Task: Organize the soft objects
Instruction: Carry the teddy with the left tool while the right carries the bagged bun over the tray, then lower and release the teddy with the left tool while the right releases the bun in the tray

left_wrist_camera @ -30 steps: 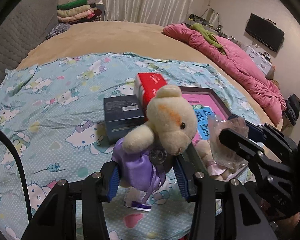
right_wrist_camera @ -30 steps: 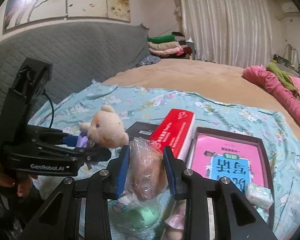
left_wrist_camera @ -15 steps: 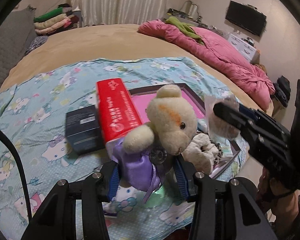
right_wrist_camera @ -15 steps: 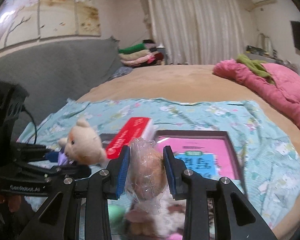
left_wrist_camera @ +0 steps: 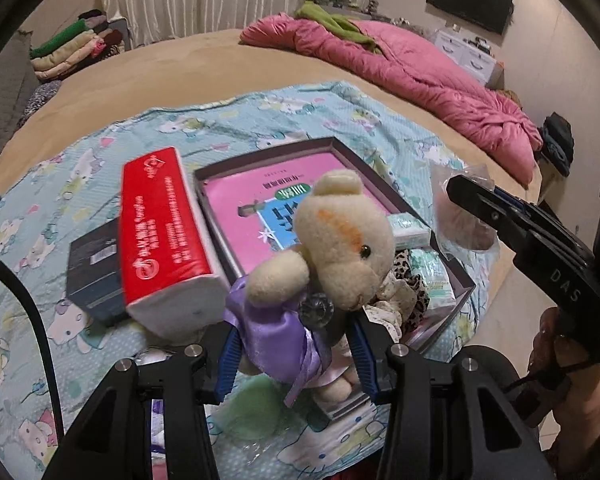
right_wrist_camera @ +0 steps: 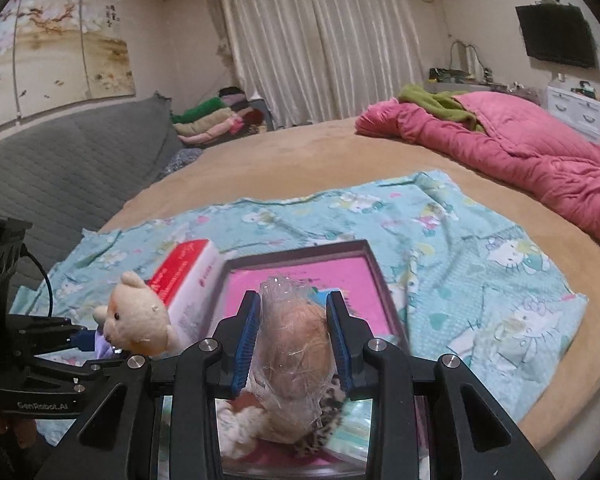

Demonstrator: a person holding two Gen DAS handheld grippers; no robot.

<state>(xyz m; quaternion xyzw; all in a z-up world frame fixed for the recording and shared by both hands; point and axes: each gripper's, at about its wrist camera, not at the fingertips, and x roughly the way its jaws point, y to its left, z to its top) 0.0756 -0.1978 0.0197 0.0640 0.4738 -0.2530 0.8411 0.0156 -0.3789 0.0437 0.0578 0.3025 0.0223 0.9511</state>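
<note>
Over one tray, two grippers each hold one toy: teddy, wrapped plush.

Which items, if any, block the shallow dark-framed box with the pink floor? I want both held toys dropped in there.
Nothing stands between the toys and the box. The cream teddy bear in a purple dress and the plastic-wrapped brown plush hang over its near end, which already holds a leopard-print toy and tissue packs. The far pink floor looks free.
</note>
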